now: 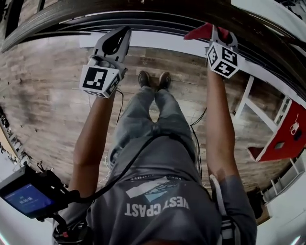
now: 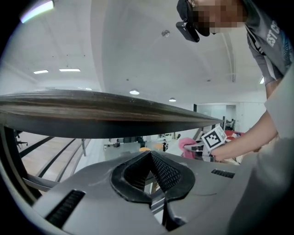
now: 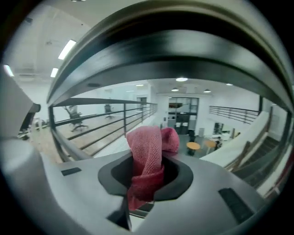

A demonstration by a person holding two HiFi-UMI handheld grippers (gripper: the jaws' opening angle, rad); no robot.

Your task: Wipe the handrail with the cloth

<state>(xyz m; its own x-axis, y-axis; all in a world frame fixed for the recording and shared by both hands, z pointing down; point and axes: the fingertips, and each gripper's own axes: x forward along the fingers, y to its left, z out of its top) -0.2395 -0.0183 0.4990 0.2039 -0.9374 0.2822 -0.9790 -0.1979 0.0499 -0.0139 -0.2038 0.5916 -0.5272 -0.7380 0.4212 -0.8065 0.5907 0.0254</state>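
A dark wooden handrail [image 1: 143, 9] curves across the top of the head view. My right gripper [image 1: 217, 32] is raised to it on the right and is shut on a red cloth [image 1: 203, 32], which lies against the rail's near side. In the right gripper view the bunched cloth [image 3: 147, 151] sticks up between the jaws of the right gripper [image 3: 147, 172], just under the rail [image 3: 174, 50]. My left gripper [image 1: 118, 38] is shut with nothing in it, just below the rail at the left. In the left gripper view the left gripper [image 2: 150, 158] sits under the handrail [image 2: 92, 112].
Metal railing bars [image 3: 92, 119] run below the handrail. A wooden floor [image 1: 43, 95] lies under the person's shoes [image 1: 154, 79]. A red stand [image 1: 282, 136] and a white frame [image 1: 248, 103] are at the right. A small screen device [image 1: 26, 196] hangs at the lower left.
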